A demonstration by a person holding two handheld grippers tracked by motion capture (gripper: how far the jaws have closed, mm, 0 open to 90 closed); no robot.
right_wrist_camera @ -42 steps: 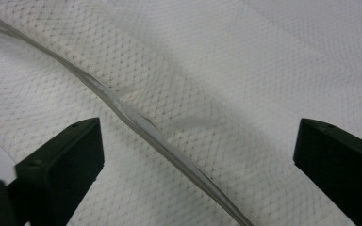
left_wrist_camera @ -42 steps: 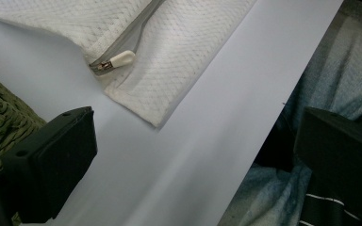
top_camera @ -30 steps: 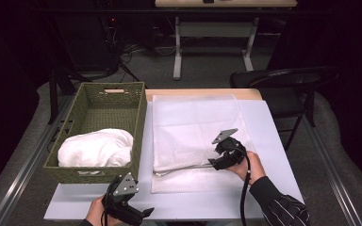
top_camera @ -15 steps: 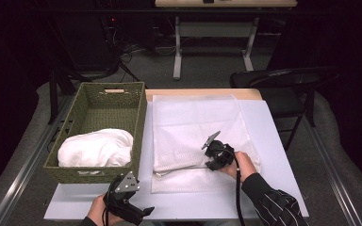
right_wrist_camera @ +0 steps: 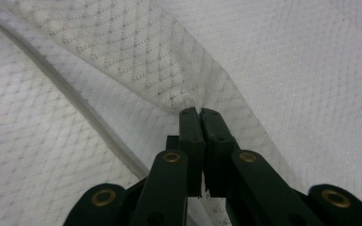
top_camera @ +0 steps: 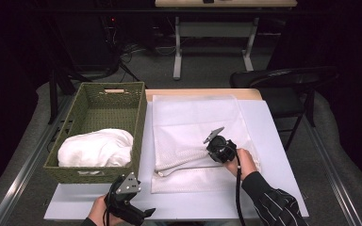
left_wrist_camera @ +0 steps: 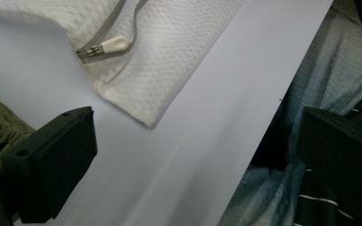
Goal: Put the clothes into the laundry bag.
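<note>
From above, the white mesh bag [top_camera: 195, 136] lies flat on the desk [top_camera: 273, 155], beside a wicker basket [top_camera: 99, 134] (white cloth inside). The right gripper [top_camera: 212, 153] has just been closing on its upper layer. The left gripper view shows the left gripper [left_wrist_camera: 188, 155] spread wide over bare desk near the bag's zipper pull [left_wrist_camera: 108, 45]. The right gripper view shows its jaws pinched on a mesh fold.

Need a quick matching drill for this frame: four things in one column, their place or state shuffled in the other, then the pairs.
Things
1. right hand-held gripper
2. left hand-held gripper
3. white bundle
4. zipper pull

Place or state
A. inside the green basket
B. jaws wide apart over bare table near its front edge
C. at the corner of the mesh bag
D. pinched shut on a raised fold of the mesh bag

Pairs: 1-D, 2-B, 3-A, 4-C
</note>
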